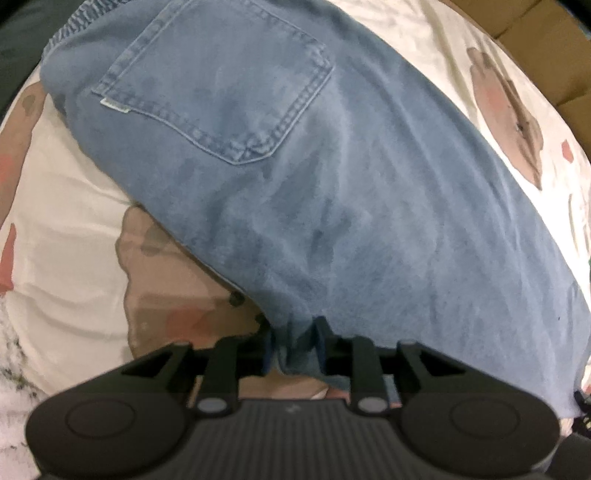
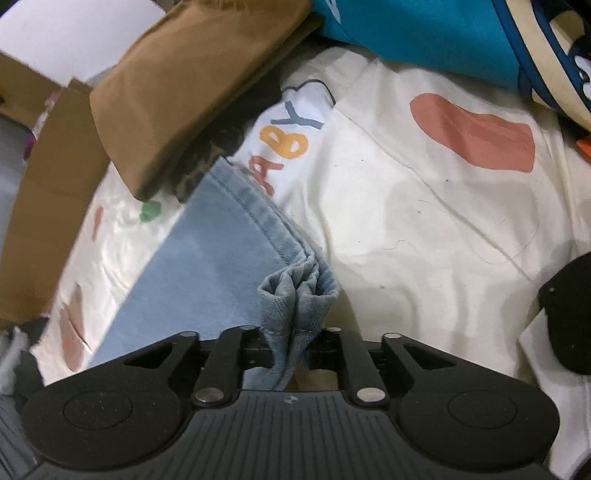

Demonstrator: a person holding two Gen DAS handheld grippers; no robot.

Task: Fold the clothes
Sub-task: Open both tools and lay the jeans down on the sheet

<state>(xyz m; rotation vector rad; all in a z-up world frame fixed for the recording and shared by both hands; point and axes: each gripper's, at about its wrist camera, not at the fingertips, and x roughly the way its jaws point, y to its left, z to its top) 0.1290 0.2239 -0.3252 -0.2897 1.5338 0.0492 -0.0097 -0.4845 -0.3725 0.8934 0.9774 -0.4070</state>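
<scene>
A pair of light blue jeans (image 1: 332, 177) lies across a white printed bed sheet (image 1: 66, 199), back pocket (image 1: 218, 81) facing up at the upper left. My left gripper (image 1: 295, 343) is shut on the near edge of the jeans. In the right wrist view, my right gripper (image 2: 291, 347) is shut on a bunched hem corner of the jeans (image 2: 295, 288), with the leg (image 2: 207, 258) stretching away to the left over the sheet (image 2: 424, 229).
A folded brown garment (image 2: 177, 85) lies just beyond the hem. A teal item (image 2: 424, 33) sits at the top right. Cardboard boxes (image 2: 48, 206) stand at the left, and also show in the left wrist view (image 1: 546, 55). A black object (image 2: 569, 314) sits at the right edge.
</scene>
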